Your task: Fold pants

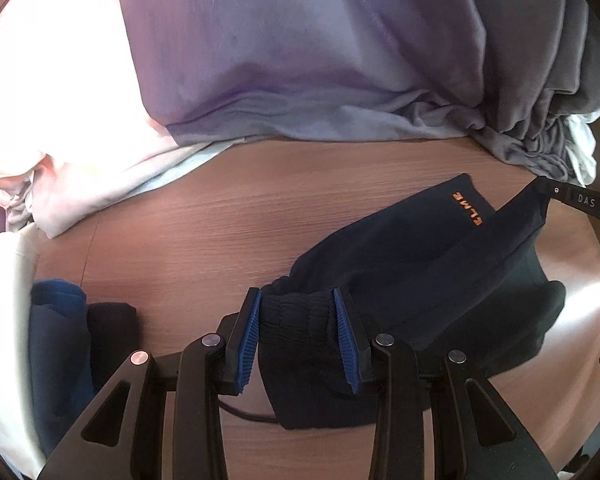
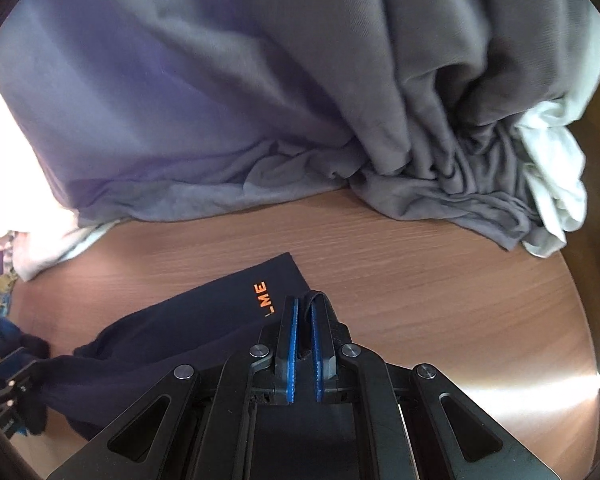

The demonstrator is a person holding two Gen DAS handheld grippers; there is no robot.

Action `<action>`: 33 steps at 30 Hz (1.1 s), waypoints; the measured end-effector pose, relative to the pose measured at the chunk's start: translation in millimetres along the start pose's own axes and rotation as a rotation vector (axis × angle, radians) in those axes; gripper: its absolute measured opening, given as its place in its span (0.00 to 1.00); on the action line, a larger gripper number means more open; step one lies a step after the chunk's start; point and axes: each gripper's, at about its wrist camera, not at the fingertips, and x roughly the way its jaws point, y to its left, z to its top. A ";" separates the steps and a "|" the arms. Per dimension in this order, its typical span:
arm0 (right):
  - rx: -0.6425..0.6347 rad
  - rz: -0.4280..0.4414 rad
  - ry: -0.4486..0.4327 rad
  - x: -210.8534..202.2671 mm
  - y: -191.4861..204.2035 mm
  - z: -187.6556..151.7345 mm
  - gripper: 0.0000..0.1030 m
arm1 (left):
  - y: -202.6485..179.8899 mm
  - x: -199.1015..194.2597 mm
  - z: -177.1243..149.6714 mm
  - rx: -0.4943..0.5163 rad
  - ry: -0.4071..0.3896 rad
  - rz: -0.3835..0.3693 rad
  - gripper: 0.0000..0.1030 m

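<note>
Dark navy pants (image 1: 432, 264) with orange lettering lie on the wooden table (image 1: 240, 216), stretched between both grippers. My left gripper (image 1: 298, 304) is shut on the ribbed waistband, which fills the wide gap between its blue pads. In the right wrist view the pants (image 2: 204, 316) run left from my right gripper (image 2: 304, 312), which is shut on a thin fold of the hem end. The right gripper shows at the far right of the left wrist view (image 1: 576, 202); the left gripper shows at the left edge of the right wrist view (image 2: 8, 384).
A heap of lilac, grey and white clothes (image 1: 300, 60) fills the back of the table, also in the right wrist view (image 2: 340, 80). Folded dark and blue garments (image 1: 72, 340) lie at the left. The table's rounded edge (image 2: 588, 320) curves at the right.
</note>
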 end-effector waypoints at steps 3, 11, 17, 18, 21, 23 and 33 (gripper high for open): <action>-0.004 0.007 0.033 20.7 2.6 4.3 0.07 | 2.8 13.4 3.0 -0.012 0.022 0.007 0.36; -0.038 0.003 0.094 59.0 10.4 11.7 0.31 | 3.0 26.3 8.1 0.000 -0.010 0.054 0.59; -0.102 -0.046 0.023 43.6 16.6 14.1 0.44 | 0.7 4.0 9.1 0.053 -0.129 0.098 0.69; -0.114 -0.043 0.011 38.8 17.5 15.1 0.44 | -2.6 -1.0 9.1 0.086 -0.155 0.094 0.70; -0.224 -0.032 -0.034 23.2 26.6 16.7 0.49 | -11.0 -7.6 12.4 0.171 -0.195 0.060 0.71; -0.368 0.025 -0.028 17.0 38.2 16.5 0.52 | -19.3 -5.6 18.5 0.238 -0.193 -0.003 0.70; -0.673 0.209 0.159 40.1 41.4 11.4 0.52 | -68.9 35.2 53.9 0.454 -0.043 -0.271 0.70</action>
